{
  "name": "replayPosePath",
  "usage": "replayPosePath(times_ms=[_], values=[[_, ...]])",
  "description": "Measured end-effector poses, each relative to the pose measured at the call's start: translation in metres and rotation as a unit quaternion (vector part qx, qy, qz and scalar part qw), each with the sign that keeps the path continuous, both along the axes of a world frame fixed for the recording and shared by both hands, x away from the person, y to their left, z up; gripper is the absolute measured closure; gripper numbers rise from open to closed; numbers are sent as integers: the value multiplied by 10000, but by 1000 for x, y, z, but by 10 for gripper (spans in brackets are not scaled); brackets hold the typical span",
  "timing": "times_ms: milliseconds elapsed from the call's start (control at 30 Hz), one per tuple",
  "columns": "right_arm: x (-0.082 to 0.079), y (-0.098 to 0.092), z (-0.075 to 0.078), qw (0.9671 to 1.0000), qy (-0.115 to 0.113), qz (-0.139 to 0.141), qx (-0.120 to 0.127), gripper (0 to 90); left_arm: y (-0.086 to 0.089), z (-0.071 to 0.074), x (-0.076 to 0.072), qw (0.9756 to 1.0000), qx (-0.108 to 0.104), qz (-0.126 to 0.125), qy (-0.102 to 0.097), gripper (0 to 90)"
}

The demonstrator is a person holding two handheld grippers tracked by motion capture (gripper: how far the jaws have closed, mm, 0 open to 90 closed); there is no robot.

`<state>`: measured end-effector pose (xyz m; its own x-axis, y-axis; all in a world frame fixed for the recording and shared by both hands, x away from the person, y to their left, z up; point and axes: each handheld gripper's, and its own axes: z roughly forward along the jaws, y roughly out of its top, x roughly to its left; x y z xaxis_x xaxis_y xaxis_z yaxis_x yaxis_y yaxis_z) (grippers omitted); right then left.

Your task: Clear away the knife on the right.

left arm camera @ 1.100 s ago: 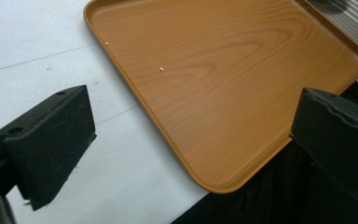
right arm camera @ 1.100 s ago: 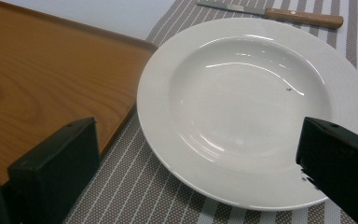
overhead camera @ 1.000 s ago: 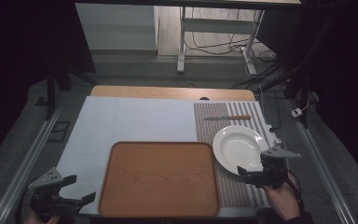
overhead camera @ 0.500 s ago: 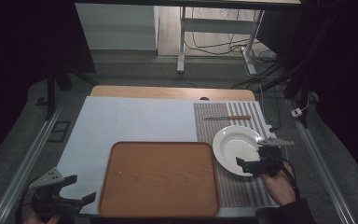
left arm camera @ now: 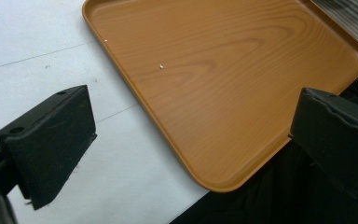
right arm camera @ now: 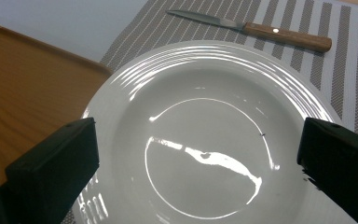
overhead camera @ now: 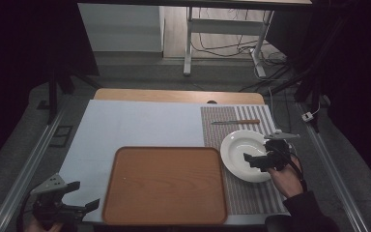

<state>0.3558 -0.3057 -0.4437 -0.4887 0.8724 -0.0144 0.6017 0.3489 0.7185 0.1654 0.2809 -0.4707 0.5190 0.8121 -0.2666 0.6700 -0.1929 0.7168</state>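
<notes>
A white plate (overhead camera: pixel 241 152) (right arm camera: pixel 205 79) lies on a striped placemat (overhead camera: pixel 236 203) at the right of the table. My right gripper (overhead camera: pixel 252 160) (right arm camera: pixel 198 140) hovers open just above the plate's near right part, its jaws wide apart over the bowl and holding nothing. A wooden-handled knife (overhead camera: pixel 236 122) (right arm camera: pixel 261 30) rests on the placemat beyond the plate. An empty wooden tray (overhead camera: pixel 164 186) (left arm camera: pixel 223 70) sits at the middle front. My left gripper (overhead camera: pixel 83 195) (left arm camera: pixel 193 112) is open by the tray's near left corner, above the white mat (left arm camera: pixel 37 37).
The white mat (overhead camera: pixel 140 125) covers most of the tabletop, with a strip of bare wood (overhead camera: pixel 174 95) along the far edge. Metal rails (overhead camera: pixel 24 169) run down both sides. The tray's edge (right arm camera: pixel 23 79) lies close to the plate's left rim.
My right gripper has moved away from the person and leftwards, from the plate's near right rim to over the plate. The left gripper has hardly moved.
</notes>
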Motion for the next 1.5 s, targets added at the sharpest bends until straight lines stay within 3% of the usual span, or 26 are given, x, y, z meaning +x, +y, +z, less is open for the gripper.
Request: replayPosePath(times_ms=[1500], values=[[109, 2, -20, 9977, 248, -425, -465, 0, 0, 0, 1, 10000, -15, -1, 22, 1]])
